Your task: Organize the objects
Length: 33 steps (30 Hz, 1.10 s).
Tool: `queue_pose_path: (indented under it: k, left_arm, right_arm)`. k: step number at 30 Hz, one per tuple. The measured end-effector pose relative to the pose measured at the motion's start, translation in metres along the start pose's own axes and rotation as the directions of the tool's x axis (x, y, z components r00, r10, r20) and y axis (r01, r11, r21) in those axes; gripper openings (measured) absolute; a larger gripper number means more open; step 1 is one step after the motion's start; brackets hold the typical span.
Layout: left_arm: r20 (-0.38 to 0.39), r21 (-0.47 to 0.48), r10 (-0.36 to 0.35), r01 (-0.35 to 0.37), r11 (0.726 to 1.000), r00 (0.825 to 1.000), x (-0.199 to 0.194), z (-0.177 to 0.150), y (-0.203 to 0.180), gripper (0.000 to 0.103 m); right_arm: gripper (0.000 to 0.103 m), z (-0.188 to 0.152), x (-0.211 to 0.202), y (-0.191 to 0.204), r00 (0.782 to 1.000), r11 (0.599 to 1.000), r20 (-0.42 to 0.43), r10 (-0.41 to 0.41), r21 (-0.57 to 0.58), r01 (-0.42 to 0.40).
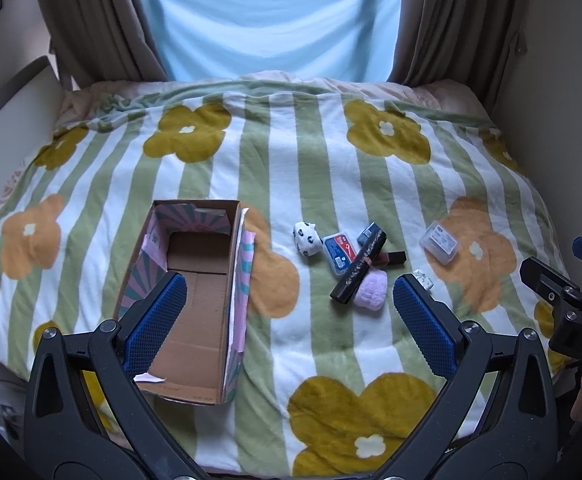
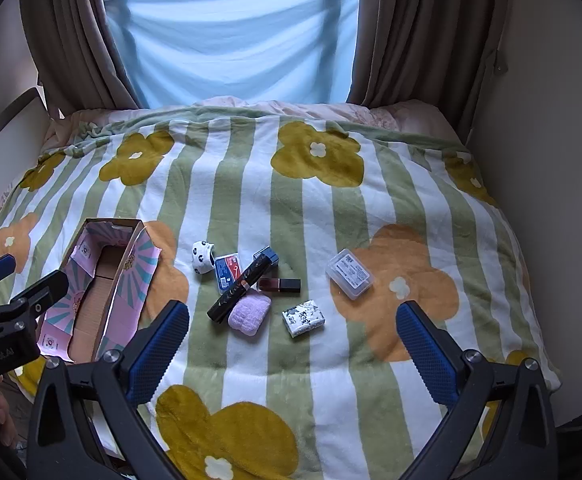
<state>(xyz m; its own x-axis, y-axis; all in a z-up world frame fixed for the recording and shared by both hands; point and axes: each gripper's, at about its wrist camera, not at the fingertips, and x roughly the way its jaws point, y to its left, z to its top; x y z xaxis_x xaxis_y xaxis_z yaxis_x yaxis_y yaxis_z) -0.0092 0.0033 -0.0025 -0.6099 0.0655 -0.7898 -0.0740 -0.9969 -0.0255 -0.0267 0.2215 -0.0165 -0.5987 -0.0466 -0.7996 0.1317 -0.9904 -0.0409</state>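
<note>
An open cardboard box (image 1: 195, 304) (image 2: 103, 296) with nothing inside lies on the flowered blanket, at the left. To its right is a cluster of small items: a white spotted ball (image 2: 203, 257), a red-blue card case (image 2: 228, 273), a long black tube (image 2: 243, 286), a lilac pouch (image 2: 249, 314), a dark red lipstick (image 2: 279, 285), a printed tissue pack (image 2: 303, 318) and a clear plastic case (image 2: 349, 274). My left gripper (image 1: 287, 320) hangs open just above the box's near end. Over the blanket in front of the cluster, my right gripper (image 2: 293, 354) is open and holds nothing.
The bed (image 2: 331, 208) fills the space between a headboard on the left and a wall on the right. Brown curtains (image 2: 419, 32) and a pale blue sheet (image 2: 235, 40) hang behind it. A hand shows at the picture's edge under each gripper.
</note>
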Motion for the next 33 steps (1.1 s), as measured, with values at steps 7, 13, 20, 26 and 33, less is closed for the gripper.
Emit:
queue_pose_path:
  k: [7,13,20,26,33]
  left_arm:
    - [-0.001,-0.001,0.003,-0.003,1.0,1.0,0.0001,0.001,-0.0002,0.102]
    - [-0.002,-0.003,0.002,-0.002,1.0,1.0,0.0008,0.0032,0.0001,0.102]
    - [-0.005,-0.005,0.003,-0.003,1.0,1.0,0.0022,0.0048,-0.0001,0.102]
    - [-0.004,-0.006,0.006,-0.006,1.0,1.0,0.0035,0.0051,-0.0009,0.102]
    - [-0.01,-0.012,0.011,-0.011,1.0,1.0,0.0097,0.0055,-0.0002,0.102]
  right_arm:
    - [0.102,0.0046,0.0011,-0.0017,1.0,1.0,-0.002,0.005,0.001,-0.005]
    - [0.102,0.005,0.0022,-0.0025,1.0,1.0,-0.005,0.006,-0.002,-0.006]
    - [0.102,0.0072,0.0048,0.0016,1.0,1.0,-0.007,0.006,-0.013,-0.006]
    - [0.102,0.0074,0.0053,0.0028,1.0,1.0,-0.009,0.004,-0.011,-0.004]
    - [0.102,0.0075,0.0069,0.0051,1.0,1.0,-0.01,0.007,-0.015,-0.007]
